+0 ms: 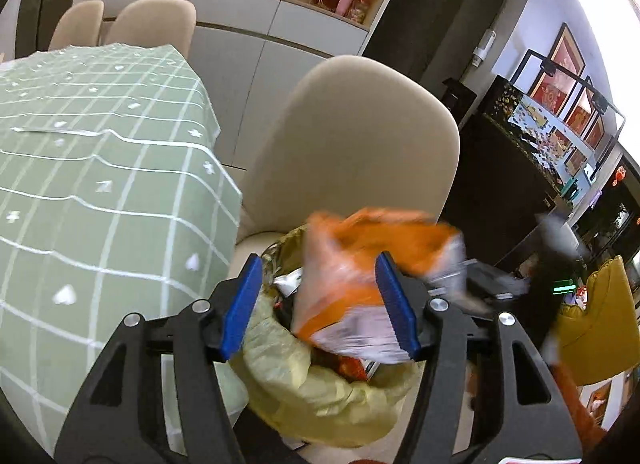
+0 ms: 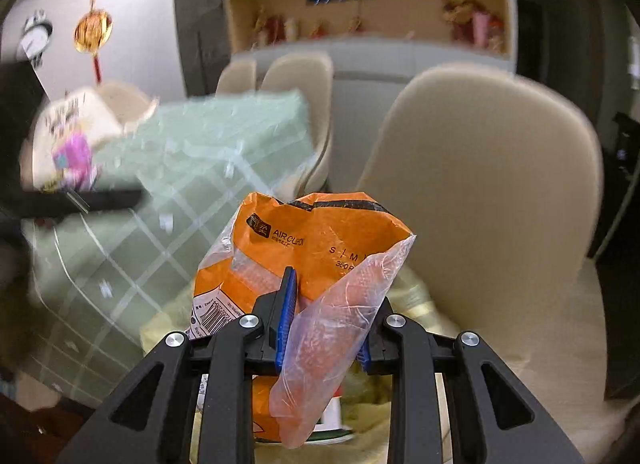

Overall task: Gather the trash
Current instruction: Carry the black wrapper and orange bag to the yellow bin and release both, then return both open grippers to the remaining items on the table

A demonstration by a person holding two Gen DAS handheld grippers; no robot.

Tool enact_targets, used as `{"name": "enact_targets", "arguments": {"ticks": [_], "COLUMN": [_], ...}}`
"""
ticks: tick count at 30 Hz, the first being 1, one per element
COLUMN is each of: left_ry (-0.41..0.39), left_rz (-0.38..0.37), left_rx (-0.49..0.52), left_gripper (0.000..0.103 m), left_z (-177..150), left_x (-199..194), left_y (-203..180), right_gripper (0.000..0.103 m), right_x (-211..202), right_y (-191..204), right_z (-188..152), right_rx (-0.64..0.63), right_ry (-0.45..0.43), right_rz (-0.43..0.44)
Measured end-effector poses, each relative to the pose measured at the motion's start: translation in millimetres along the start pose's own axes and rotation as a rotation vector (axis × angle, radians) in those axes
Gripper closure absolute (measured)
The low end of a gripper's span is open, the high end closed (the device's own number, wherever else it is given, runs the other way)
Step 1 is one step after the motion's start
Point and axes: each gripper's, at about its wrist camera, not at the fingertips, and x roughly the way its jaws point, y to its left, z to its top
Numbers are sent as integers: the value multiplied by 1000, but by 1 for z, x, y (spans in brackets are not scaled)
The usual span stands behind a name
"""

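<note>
An orange and clear plastic wrapper (image 2: 320, 256) is clamped between the blue pads of my right gripper (image 2: 324, 324), held above a bin lined with a pale yellow bag (image 2: 400, 304). In the left wrist view the same wrapper (image 1: 360, 264) is blurred over the yellow-lined bin (image 1: 312, 388), which holds other trash. My left gripper (image 1: 320, 304) is open, its blue pads (image 1: 244, 304) wide apart above the bin, holding nothing. The right gripper's dark body (image 1: 492, 284) shows behind the wrapper.
A table with a green checked cloth (image 1: 100, 184) stands left of the bin. A beige chair (image 1: 352, 136) stands right behind the bin. A yellow chair (image 1: 600, 320) is at the right. A cabinet with shelves (image 1: 260, 32) lines the back wall.
</note>
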Motion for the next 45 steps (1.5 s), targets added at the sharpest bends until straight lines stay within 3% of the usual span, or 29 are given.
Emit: {"name": "enact_targets", "arguments": {"ticks": [6, 10, 15, 16, 18, 23, 32, 37, 45], "left_ry": [-22, -30, -35, -37, -46, -66, -137, -202, -255], "left_rz": [10, 11, 15, 14, 13, 5, 47, 142, 337], "left_rx": [7, 4, -32, -38, -48, -61, -93, -119, -207], "left_gripper": [46, 46, 46, 46, 45, 41, 41, 41, 40], "left_z": [-11, -15, -18, -18, -19, -21, -26, -32, -61], "left_x": [-31, -39, -46, -47, -52, -66, -121, -169, -235], "left_y": [10, 16, 30, 32, 37, 46, 83, 120, 201], "right_gripper": [78, 78, 71, 56, 42, 42, 42, 42, 42], "right_x": [46, 58, 37, 32, 20, -10, -60, -64, -52], "right_y": [1, -1, -4, -4, -2, 3, 57, 115, 209], "right_z": [-21, -29, -25, -24, -17, -8, 41, 62, 87], "right_rx": [28, 52, 96, 90, 68, 35, -33, -118, -234], "right_ry": [181, 244, 166, 152, 119, 63, -78, -92, -144], "right_rz": [-50, -55, -51, -66, -86, -107, -7, 119, 219]}}
